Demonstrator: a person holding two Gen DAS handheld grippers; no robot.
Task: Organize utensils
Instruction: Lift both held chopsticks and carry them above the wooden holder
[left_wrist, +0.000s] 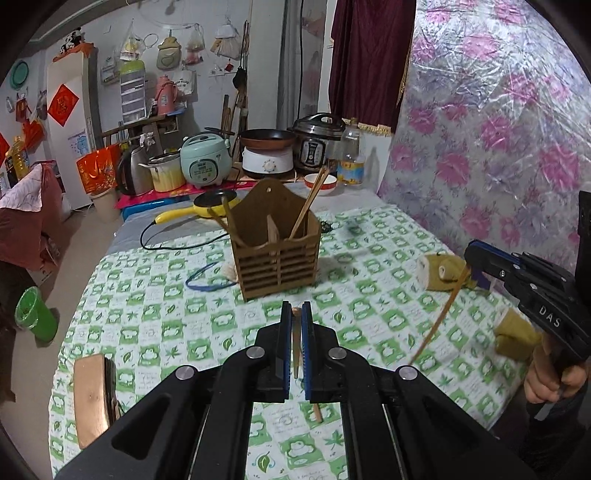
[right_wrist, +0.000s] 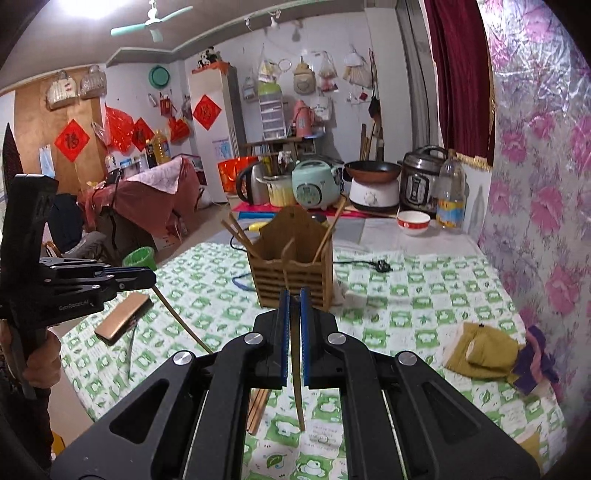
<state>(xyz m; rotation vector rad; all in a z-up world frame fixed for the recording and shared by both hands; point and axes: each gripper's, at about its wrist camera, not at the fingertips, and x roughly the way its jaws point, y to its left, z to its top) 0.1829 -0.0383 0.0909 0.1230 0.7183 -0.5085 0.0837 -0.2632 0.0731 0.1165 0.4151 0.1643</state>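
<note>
On the green-checked tablecloth (left_wrist: 155, 317) before the wooden holder (left_wrist: 277, 251), my left gripper (left_wrist: 294, 321) and right gripper (right_wrist: 294, 314) each pinch one chopstick (left_wrist: 295, 350), light, stiff, slippery, best gripped mid-shaft.

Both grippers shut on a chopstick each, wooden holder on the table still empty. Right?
Not quite: the wooden holder is not empty. The right wrist view shows chopsticks already standing in it, on both its left and right sides. The rest holds: the left gripper and right gripper are each shut on a chopstick, and the holder stands on the table.
</note>
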